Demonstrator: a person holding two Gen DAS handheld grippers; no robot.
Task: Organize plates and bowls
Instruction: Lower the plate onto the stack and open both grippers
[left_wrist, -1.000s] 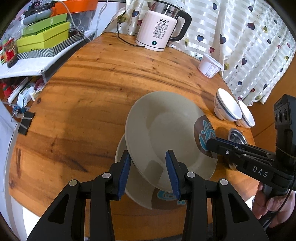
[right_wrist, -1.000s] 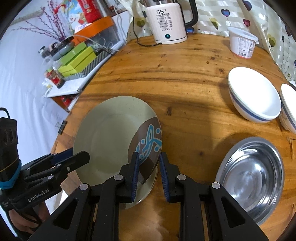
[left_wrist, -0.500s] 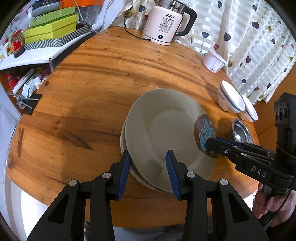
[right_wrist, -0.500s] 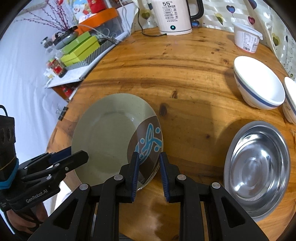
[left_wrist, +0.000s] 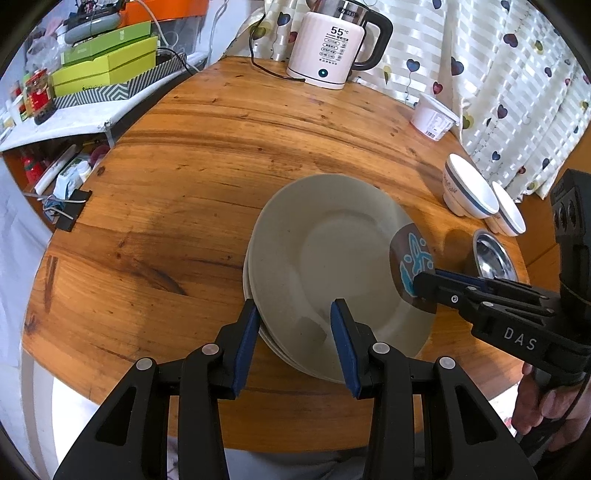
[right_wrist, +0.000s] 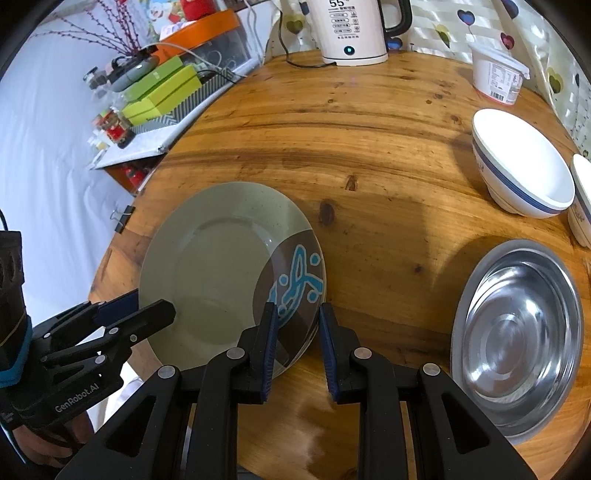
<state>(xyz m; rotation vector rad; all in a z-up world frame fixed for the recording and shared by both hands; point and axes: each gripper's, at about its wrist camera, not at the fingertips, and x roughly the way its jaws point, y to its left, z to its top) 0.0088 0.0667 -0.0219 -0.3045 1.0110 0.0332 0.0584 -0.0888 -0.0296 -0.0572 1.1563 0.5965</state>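
A beige plate (left_wrist: 332, 258) with a brown patch and blue pattern lies on top of another plate on the round wooden table (left_wrist: 184, 177); it also shows in the right wrist view (right_wrist: 221, 266). My left gripper (left_wrist: 293, 325) is open, its jaws either side of the stack's near rim. My right gripper (right_wrist: 295, 328) is open around the patterned rim. Two white bowls with blue bands (right_wrist: 517, 166) and a steel bowl (right_wrist: 517, 332) sit to the right.
A white electric kettle (left_wrist: 332, 48) and a white tub (left_wrist: 432, 118) stand at the table's far side by the curtain. Green boxes (left_wrist: 107, 70) lie on a side shelf to the left. A binder clip (left_wrist: 70, 212) hangs at the left edge.
The top plate came down from a tilted hold and now lies flat on the lower plate. My right gripper's jaws have opened off its rim.
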